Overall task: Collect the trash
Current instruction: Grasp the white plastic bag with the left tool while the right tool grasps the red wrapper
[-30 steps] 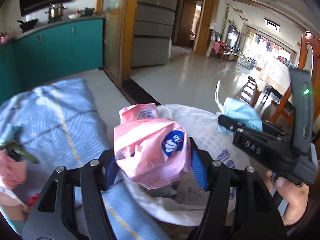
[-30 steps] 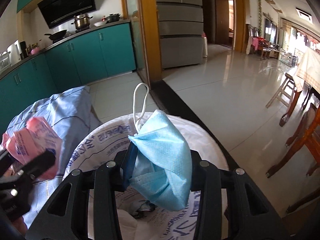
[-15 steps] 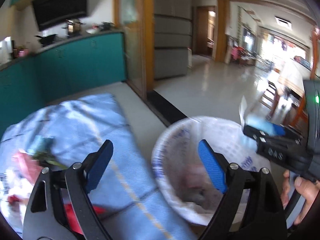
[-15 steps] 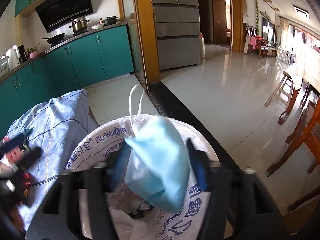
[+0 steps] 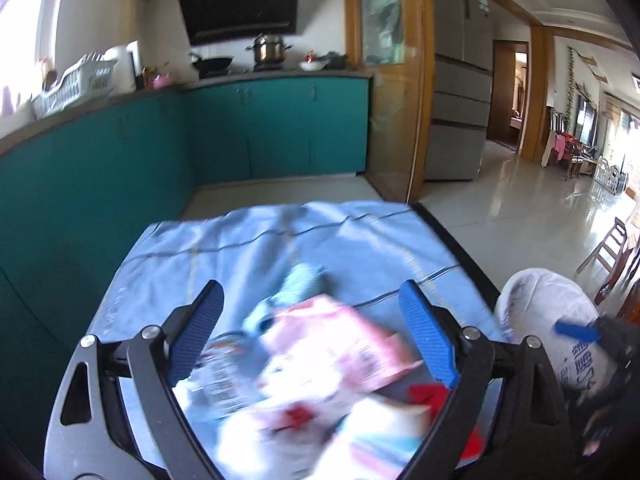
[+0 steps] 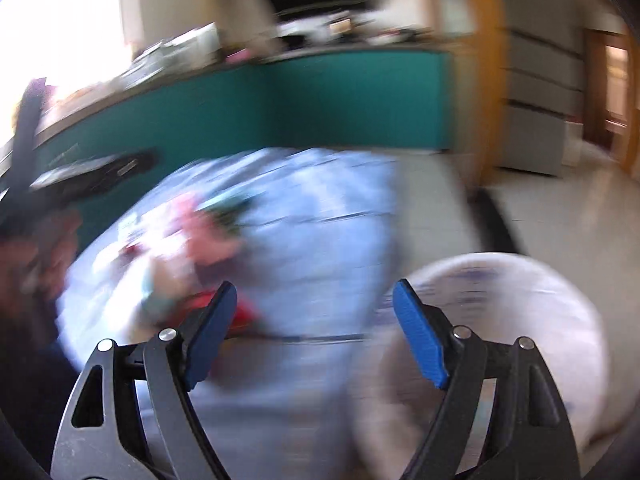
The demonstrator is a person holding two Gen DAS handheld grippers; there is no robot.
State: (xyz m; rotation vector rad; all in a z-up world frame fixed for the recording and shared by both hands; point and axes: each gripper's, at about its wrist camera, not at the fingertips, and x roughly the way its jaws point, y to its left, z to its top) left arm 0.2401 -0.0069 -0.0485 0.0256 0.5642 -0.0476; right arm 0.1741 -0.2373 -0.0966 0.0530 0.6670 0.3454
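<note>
Trash (image 5: 320, 368), pink wrappers and red scraps, heaped on blue cloth (image 5: 248, 248) beside white-lined bin (image 5: 560, 320); teal cabinets (image 5: 260, 128) and pale tiled floor (image 5: 520, 208) beyond. Left gripper (image 5: 312, 340) and right gripper (image 6: 314, 332) both empty, jaws opening. Pink bag and blue mask, gripped a second ago, gone from both.

Teal kitchen cabinets (image 5: 276, 128), black range hood (image 5: 240, 4), grey refrigerator (image 5: 460, 80), glossy pale floor (image 5: 520, 208)
</note>
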